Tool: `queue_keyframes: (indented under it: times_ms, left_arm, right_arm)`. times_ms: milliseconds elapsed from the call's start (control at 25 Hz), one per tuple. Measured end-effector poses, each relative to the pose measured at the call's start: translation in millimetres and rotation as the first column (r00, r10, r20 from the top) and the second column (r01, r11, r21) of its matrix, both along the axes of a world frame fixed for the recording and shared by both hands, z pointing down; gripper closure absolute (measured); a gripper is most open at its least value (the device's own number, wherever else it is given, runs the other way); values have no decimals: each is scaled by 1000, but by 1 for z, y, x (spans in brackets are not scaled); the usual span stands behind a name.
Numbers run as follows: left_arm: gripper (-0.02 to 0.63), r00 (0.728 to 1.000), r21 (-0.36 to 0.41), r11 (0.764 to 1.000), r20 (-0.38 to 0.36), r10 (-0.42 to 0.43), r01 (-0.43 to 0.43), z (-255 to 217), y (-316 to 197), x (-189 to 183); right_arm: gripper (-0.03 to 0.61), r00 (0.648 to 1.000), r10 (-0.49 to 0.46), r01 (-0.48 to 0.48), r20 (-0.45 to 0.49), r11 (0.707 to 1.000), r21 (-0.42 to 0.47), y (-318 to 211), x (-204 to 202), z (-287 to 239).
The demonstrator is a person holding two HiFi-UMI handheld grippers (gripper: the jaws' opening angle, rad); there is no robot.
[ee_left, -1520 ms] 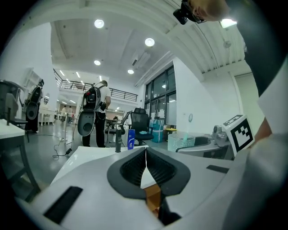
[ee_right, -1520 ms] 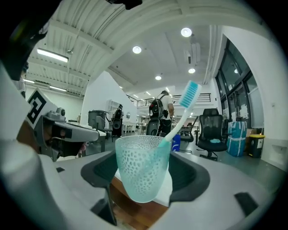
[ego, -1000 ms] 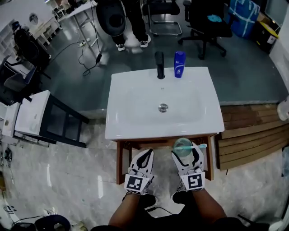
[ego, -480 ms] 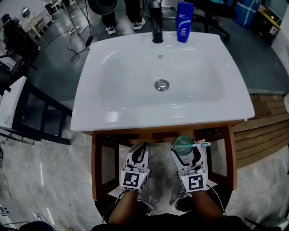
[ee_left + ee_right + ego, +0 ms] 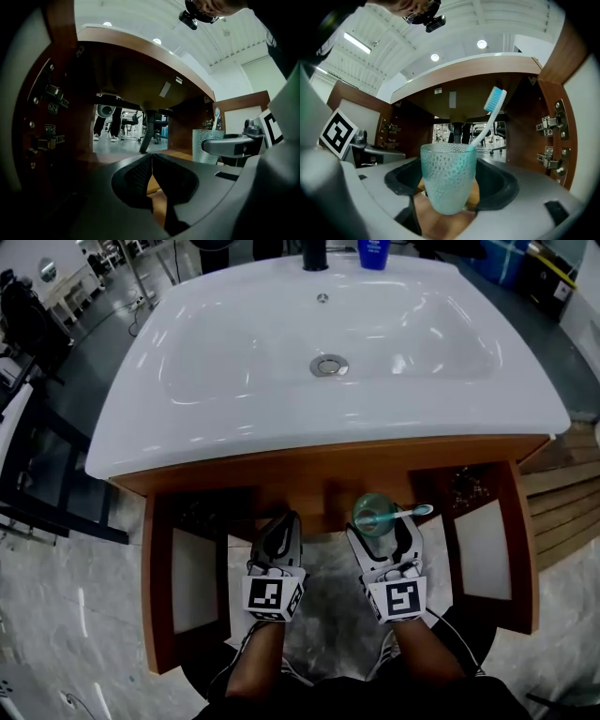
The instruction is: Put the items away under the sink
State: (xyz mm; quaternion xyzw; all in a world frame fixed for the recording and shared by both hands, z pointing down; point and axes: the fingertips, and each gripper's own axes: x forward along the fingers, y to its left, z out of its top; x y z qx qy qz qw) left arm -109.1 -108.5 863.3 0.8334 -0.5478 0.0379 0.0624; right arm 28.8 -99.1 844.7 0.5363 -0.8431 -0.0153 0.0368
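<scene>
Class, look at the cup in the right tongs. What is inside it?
A toothbrush stands tilted in the cup, its blue-and-white head sticking out above the rim. The dimpled wall hides the handle's lower end.

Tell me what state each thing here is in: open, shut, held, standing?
Left gripper: jaws together, holding nothing.
Right gripper: jaws closed on the cup.
Cup: upright, held.
Toothbrush: leaning in the cup, bristles up.
Cabinet doors: both swung open.
Blue bottle: standing at the back of the sink.
</scene>
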Motion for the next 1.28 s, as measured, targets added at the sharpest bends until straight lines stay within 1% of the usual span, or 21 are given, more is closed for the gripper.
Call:
queue_keyframes:
  times_ms: [160,280,360,480,720,920,1160,1280]
  left_arm:
    - [592,1000,8,1000,13,-1,0,2,-2,-7]
    - [592,1000,-11,1000,0,-5,5,5,-5,-11]
    - [592,1000,-19,1000,-11,-6,5,5,-5,-10]
    - [592,1000,-17,1000,0,-4,4,3,-7,-6]
    - [592,1000,-7,1000,20,-16,16,-2,-8,-3]
    - [592,999,12,1000,24,-24,23,-5,-7,-3]
    - [592,999,26,1000,32,1,-2,-9,-5,4]
    - [592,999,46,999,34,-8,7,-14,-5,3]
  right_arm:
    - [218,1000,17,-17,-2,1000,12,-10,2,0]
    - [218,1000,15,-15,-2,1000,20,-20,1,1]
    - [218,1000,22,-22,-7,1000,17,-30,2,3]
    - [218,999,42,-42,-12,999,9,-49,9,5]
    - [218,998,57,-57,-27,998,-20,-93,17,12]
    - [218,998,58,-59,-13,997,-55,-123,17,14]
    - [218,998,53,-57,-32,992,-110,-141,16,21]
    - [216,998,52,-55,-33,992,-117,-142,16,21]
